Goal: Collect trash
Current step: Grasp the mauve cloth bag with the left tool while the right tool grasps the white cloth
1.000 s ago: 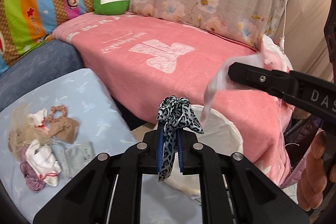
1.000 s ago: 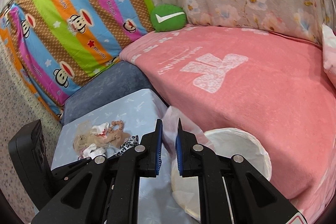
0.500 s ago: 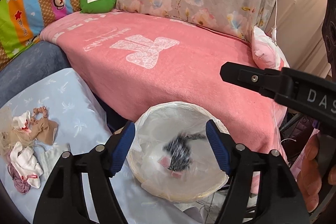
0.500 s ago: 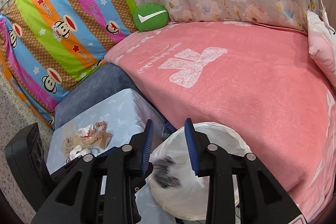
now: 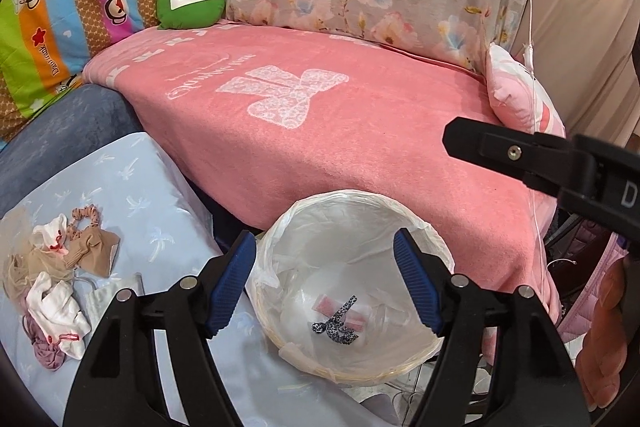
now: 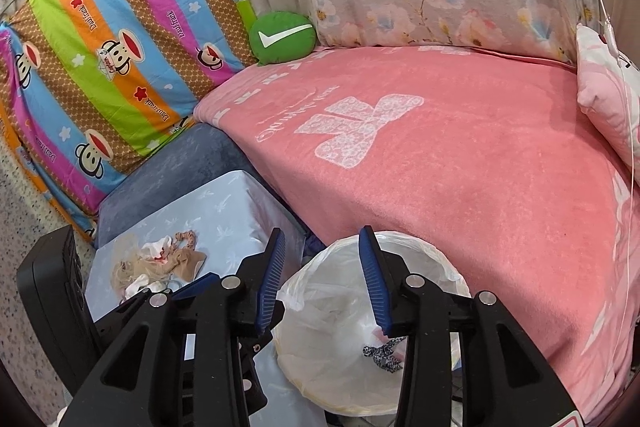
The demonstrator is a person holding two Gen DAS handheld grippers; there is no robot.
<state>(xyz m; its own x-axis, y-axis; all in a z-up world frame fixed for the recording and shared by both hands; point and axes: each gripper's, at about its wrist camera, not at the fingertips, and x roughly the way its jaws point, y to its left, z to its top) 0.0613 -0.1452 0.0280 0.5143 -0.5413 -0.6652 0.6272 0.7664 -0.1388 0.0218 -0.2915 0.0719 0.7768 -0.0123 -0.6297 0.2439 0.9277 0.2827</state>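
My left gripper (image 5: 322,247) stands open over the white-lined trash basket (image 5: 360,193), with nothing between its blue pads (image 5: 230,287). At the bottom of the basket lie a leopard-print scrunchie (image 5: 338,325) and a pink wrapper (image 5: 346,311). My right gripper (image 6: 322,233) hovers above the basket's near-left rim (image 6: 420,243); its jaws are opening and hold nothing. The right wrist view also shows the scrunchie (image 6: 382,355) inside the liner. A pile of small cloth and paper scraps (image 5: 52,275) lies on the light blue table (image 5: 160,195).
A pink blanket (image 5: 340,131) covers the sofa behind the basket, with a green round cushion (image 5: 190,1) at its back. The right gripper's arm (image 5: 520,151) and a hand (image 5: 604,331) fill the right side. A pink pillow (image 6: 608,107) lies far right.
The left gripper let go of the leopard scrunchie and the right one released its pale scrap; both things dropped into the basket. Both grippers opened and shifted over the basket.
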